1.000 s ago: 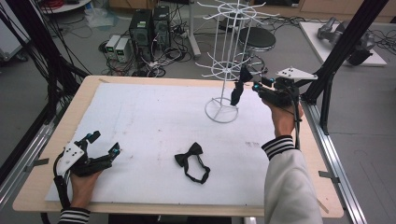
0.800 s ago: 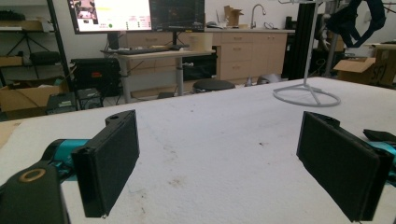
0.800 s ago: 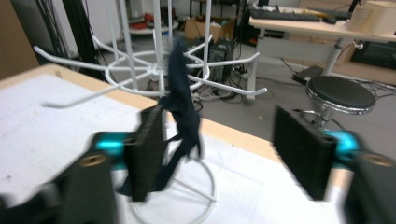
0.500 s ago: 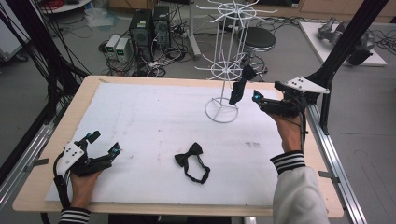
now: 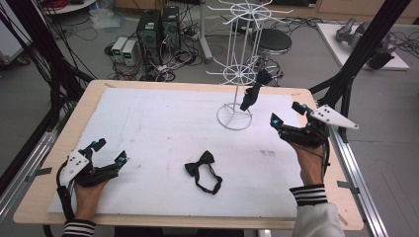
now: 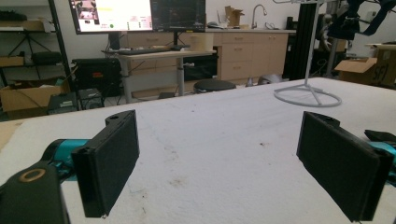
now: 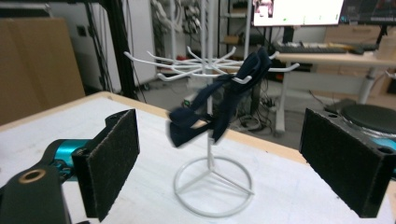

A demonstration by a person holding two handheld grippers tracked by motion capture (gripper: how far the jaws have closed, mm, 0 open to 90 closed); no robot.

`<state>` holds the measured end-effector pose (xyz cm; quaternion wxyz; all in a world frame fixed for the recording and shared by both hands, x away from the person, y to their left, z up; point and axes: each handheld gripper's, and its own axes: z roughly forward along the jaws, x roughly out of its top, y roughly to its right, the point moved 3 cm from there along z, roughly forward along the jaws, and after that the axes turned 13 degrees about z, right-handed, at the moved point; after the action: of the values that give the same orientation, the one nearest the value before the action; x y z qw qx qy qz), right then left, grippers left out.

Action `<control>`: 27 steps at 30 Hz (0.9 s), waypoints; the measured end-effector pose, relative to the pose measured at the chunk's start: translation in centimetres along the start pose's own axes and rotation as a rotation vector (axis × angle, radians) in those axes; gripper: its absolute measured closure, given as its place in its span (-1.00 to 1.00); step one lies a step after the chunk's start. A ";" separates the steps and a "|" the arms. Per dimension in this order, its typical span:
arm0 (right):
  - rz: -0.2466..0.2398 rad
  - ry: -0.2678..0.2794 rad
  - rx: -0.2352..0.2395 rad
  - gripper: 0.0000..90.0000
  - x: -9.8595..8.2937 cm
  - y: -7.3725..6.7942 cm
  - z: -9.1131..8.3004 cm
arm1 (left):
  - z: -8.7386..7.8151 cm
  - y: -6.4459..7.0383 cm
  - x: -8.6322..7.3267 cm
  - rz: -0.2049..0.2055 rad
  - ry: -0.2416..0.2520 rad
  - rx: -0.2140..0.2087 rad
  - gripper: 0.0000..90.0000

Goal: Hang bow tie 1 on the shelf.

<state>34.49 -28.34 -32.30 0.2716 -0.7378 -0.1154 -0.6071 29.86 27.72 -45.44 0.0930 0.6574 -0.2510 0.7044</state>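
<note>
A white wire rack (image 5: pixel 235 74) stands at the table's far right on a ring base (image 7: pixel 213 186). A dark navy bow tie (image 5: pixel 252 94) hangs by its strap from one of the rack's lower hooks (image 7: pixel 219 100). A black bow tie (image 5: pixel 202 169) lies flat on the white mat near the front middle. My right gripper (image 5: pixel 285 114) is open, held above the table just right of the rack, apart from the hanging tie. My left gripper (image 5: pixel 109 151) rests open at the front left, with nothing between its pads (image 6: pixel 112 163).
The white mat (image 5: pixel 163 123) covers most of the wooden table (image 5: pixel 69 128). Black frame posts (image 5: pixel 356 59) rise by the right edge. Computers and cables (image 5: pixel 153 39) lie on the floor beyond the far edge, with a stool (image 5: pixel 274 42) behind the rack.
My right gripper has drawn back from the rack toward the right and front, leaving the navy bow tie hanging on the hook. The left gripper has stayed still.
</note>
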 end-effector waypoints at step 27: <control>-0.073 0.030 0.059 -0.74 -8.4 -2.6 -3.0 | 0.0 0.0 0.0 0.005 -0.002 0.000 -0.70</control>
<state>28.68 -26.52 -39.33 0.2725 -0.7156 -0.1558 -0.6240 29.83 27.72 -45.44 0.0910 0.6574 -0.2530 0.7039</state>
